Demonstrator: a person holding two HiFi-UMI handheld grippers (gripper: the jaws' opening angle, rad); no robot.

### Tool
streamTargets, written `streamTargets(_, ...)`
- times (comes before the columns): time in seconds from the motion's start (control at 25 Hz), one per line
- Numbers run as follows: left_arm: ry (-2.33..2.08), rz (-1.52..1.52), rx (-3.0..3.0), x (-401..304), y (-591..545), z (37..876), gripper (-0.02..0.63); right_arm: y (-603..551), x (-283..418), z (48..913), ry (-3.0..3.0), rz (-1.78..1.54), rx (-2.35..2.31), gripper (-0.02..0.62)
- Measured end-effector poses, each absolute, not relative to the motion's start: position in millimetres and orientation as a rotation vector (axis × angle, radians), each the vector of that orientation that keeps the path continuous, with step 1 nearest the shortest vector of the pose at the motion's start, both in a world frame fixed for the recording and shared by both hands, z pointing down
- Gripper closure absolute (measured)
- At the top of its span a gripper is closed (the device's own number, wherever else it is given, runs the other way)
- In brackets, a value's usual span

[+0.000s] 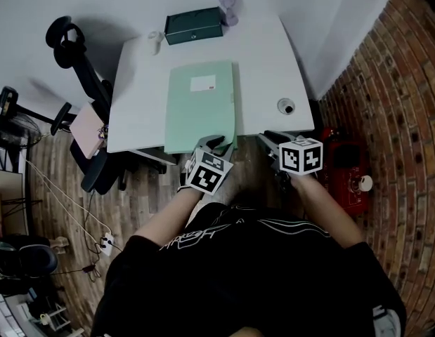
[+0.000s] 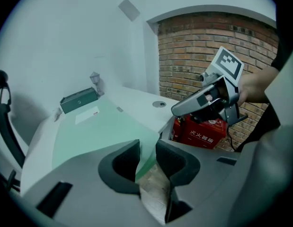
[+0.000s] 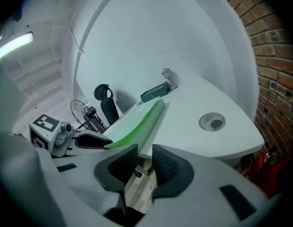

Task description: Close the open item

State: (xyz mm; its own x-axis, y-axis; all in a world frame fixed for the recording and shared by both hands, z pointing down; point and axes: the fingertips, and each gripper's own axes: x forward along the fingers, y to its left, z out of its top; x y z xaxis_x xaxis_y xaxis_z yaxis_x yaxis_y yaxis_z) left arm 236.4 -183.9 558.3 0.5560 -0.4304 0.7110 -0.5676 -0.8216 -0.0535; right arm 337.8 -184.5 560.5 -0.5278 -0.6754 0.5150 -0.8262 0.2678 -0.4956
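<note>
- If going by head view: see green folder (image 1: 199,107) lying on white table (image 1: 266,55), w/ near end past front edge. Got left gripper (image 1: 214,143) at its near right corner, right gripper (image 1: 268,137) just beside, off table's front edge. Looks shut or v. close; can't confirm from above.
- Risk there?
- Overhang mainly. Could tip or drag folder off front edge if pushing down or pulling at that corner.
- Left gripper view?
- Shows jaws apart w/ near corner of cover (image 2: 99,131) running between pads (image 2: 126,161), not pinched. So released, holding nothing. Could snag cover on a pad and flip it up if lifting or twisting on way out. Better to back straight out along cover plane.
- Red box (image 2: 200,131) down beside table?
- Well apart from folder. No issue short of a drop.
- Right gripper view?
- Jaws apart there too, empty; only table edge + floor (image 3: 137,188) past them. Also shows folder side-on, w/ bright green side face running down to left gripper. Can't tell if fully flat at near corner. Might spring open w/o a press on top, prob. Should press mid-cover over table, not on overhang.
- Noted. Dark box (image 3: 153,92) past folder's far end?
- Apart from folder for now. Could bump it if shoving folder fwd. Also cable hole (image 3: 211,122) in table, right of folder, well apart, no concern.
</note>
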Motion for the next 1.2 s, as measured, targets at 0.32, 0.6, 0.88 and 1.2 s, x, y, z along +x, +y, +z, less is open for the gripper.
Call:
streamTargets(0.32, -0.649, 0.959, 2.481, 241.5, -173.5, 569.7, 0.418, -169.5, 342.4, 545.1, -2.328, 1.106, 1.454, 0.512)
streamTargets(0.6, -0.571, 0.861, 2.559, 241.6, -163.4, 551.0, 0.334, -147.6, 314.3, 508.4, -2.497, 1.074, 1.404, 0.586)
streamTargets(0.88, -0.614, 0.578, 2.607, 208.6, -149.0, 491.6, 0.337, -109.9, 280.1, 464.4, -2.664, 0.965, 1.300, 0.592)
streamTargets(1.2, -0.566, 0.328, 2.695, 167.1, -90.7, 408.4, 0.440, -70.3, 240.9, 388.8, -2.861, 0.718, 1.231, 0.594)
